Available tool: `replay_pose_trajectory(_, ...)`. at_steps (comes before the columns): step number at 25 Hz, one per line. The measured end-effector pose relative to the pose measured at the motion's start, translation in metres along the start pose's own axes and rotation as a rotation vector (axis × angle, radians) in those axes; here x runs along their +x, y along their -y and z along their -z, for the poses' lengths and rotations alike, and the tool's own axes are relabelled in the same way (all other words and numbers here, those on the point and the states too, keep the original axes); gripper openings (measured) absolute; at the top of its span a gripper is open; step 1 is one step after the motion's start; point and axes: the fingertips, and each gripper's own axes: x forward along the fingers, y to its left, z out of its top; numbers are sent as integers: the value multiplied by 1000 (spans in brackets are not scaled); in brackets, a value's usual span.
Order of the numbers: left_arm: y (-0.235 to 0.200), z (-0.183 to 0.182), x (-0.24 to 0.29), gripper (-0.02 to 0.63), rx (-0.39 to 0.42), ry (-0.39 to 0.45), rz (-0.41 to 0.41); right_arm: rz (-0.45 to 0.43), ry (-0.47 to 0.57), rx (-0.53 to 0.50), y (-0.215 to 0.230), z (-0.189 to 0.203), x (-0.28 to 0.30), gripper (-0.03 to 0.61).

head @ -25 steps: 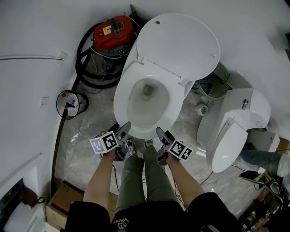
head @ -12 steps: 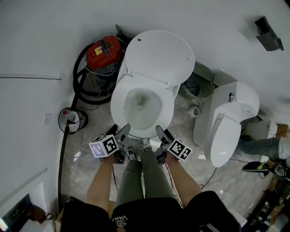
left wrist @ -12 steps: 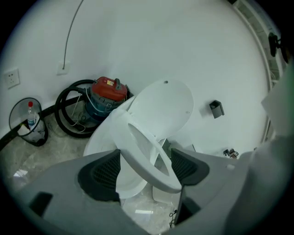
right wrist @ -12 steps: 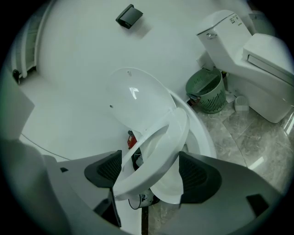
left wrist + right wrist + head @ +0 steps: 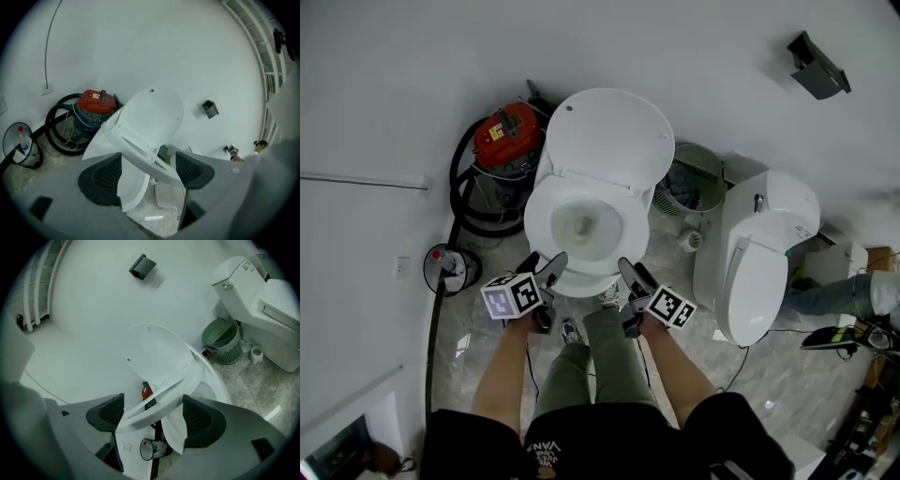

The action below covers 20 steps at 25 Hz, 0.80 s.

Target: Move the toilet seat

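The white toilet stands against the wall with its lid (image 5: 614, 141) upright. Its seat (image 5: 540, 220) circles the bowl, front rim lifted off it. My left gripper (image 5: 551, 270) and right gripper (image 5: 626, 274) meet that front rim side by side. In the left gripper view the seat (image 5: 140, 157) runs slantwise across the gap of the left gripper (image 5: 146, 173), wedged from pad to pad, with the bowl (image 5: 131, 192) below. The left jaws have just been opening slightly with the rim between them. In the right gripper view the seat (image 5: 159, 401) likewise spans the right gripper (image 5: 152, 416).
A red vacuum (image 5: 508, 136) with a coiled black hose sits left of the toilet. A green waste basket (image 5: 684, 187) and a second toilet (image 5: 759, 253) stand to the right. A bottle in a round holder (image 5: 448, 267) is on the marble floor at left.
Both grippers have risen with the seat's front rim, and the head view has pulled up and back, so the toilet looks smaller and farther.
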Motion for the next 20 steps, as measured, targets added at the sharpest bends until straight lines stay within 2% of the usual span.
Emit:
replay_pose_trajectory(7, 24, -28, 3, 367, -1, 28, -20, -44, -58, -24, -16, -23, -1, 367)
replay_pose_trajectory(14, 42, -62, 14, 373, -23, 73, -40, -97, -124, -148, -39, -47, 0, 344)
replay_pose_trajectory(20, 57, -94, 25, 365, -9, 113, -41, -91, -139, -199, -46, -66, 10, 321)
